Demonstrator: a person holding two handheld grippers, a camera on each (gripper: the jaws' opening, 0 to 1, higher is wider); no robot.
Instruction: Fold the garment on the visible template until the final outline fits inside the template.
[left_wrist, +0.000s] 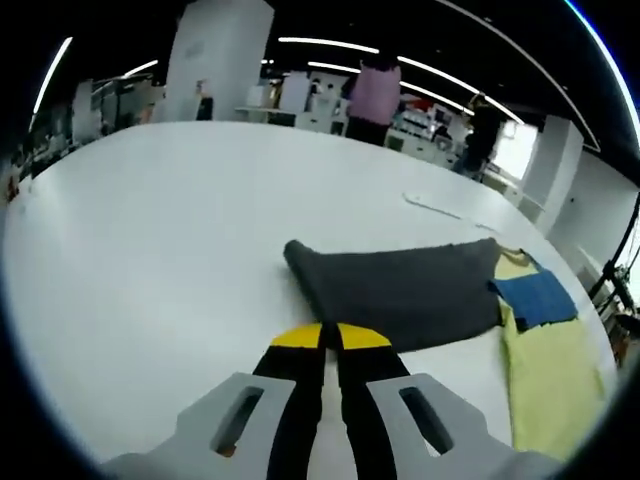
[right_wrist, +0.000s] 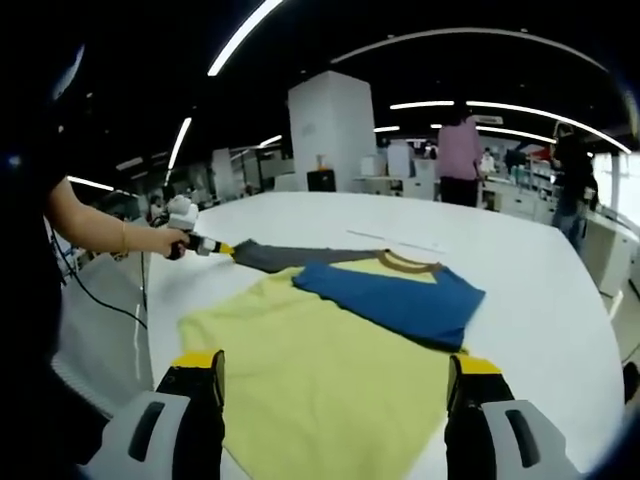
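Note:
A yellow T-shirt (right_wrist: 330, 370) lies flat on the white table (right_wrist: 545, 265), brown collar (right_wrist: 405, 263) at the far side. Its blue sleeve (right_wrist: 400, 295) is folded over the chest. The grey sleeve (left_wrist: 400, 290) stretches out sideways, and my left gripper (left_wrist: 330, 337) is shut on its near edge. In the right gripper view a hand holds that left gripper (right_wrist: 205, 245) at the grey sleeve's (right_wrist: 285, 257) end. My right gripper (right_wrist: 335, 365) hovers over the shirt's lower part, jaws wide open, nothing between them. The yellow body (left_wrist: 550, 370) and blue sleeve (left_wrist: 535, 298) sit at the right of the left gripper view.
A thin pale strip (left_wrist: 440, 208) lies on the table (left_wrist: 150, 230) beyond the sleeve. People stand behind the table, one in a pink top (right_wrist: 460, 150), one in dark clothes (right_wrist: 570, 170). A white pillar (right_wrist: 335, 130) and desks fill the background. The table edge runs at the left (right_wrist: 150, 300).

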